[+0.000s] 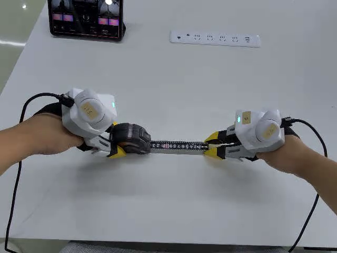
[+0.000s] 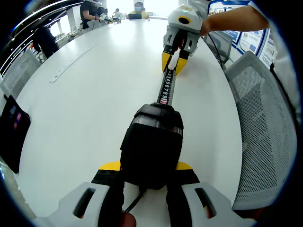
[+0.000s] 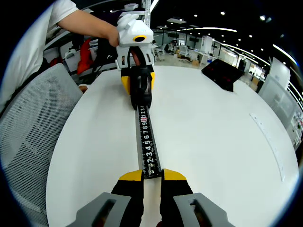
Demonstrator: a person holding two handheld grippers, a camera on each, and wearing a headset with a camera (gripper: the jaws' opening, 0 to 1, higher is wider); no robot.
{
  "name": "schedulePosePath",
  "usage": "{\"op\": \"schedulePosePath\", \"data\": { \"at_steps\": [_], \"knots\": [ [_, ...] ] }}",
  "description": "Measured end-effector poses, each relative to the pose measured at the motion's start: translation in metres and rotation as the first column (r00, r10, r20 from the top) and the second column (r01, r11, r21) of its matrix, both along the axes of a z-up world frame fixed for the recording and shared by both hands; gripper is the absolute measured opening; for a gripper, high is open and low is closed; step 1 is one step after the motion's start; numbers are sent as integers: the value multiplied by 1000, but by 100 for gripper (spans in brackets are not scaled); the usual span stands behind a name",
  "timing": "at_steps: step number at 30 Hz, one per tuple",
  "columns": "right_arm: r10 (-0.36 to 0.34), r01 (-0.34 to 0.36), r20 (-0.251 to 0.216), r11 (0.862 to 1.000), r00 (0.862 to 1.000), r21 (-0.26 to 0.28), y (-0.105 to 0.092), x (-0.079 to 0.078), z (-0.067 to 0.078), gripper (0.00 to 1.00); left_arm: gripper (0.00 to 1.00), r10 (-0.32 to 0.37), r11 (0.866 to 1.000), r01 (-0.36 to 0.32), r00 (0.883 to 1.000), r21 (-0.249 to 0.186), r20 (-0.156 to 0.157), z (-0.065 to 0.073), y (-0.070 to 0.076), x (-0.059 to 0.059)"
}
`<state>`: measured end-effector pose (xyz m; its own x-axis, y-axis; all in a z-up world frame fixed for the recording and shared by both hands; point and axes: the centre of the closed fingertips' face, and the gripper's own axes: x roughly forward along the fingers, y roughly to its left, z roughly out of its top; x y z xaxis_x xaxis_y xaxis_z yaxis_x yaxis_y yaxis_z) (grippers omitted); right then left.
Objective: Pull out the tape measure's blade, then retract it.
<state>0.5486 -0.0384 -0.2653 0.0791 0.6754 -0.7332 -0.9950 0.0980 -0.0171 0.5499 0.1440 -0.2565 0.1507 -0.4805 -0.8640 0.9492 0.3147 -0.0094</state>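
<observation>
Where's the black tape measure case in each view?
Head view: black tape measure case, left of centre.
Left gripper view: case at centre, between the jaws.
Right gripper view: case at upper centre, far end.
Shared landmark: the black numbered blade running from it.

The tape measure (image 3: 141, 87) has a black blade (image 3: 147, 142) printed with white numerals. In the right gripper view they read 2 to 9 from the right claw (image 3: 151, 177), then a red mark too small to read, then 1 to 4. The posters (image 2: 246, 40) in the left gripper view are too blurred to read.
</observation>
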Motion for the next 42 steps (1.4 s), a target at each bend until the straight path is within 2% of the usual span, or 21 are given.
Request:
{"op": "schedulePosePath", "data": {
  "at_steps": [23, 42],
  "knots": [
    [-13, 13, 2, 999, 1000, -31, -21, -4, 5, 8, 29, -3, 1000, 3, 1000, 1, 2, 0, 1, 0],
    [-36, 36, -3, 997, 999, -69, -50, -3, 2, 8, 29, -10, 1000, 10, 1000, 3, 6, 0, 1, 0]
  ]
}}
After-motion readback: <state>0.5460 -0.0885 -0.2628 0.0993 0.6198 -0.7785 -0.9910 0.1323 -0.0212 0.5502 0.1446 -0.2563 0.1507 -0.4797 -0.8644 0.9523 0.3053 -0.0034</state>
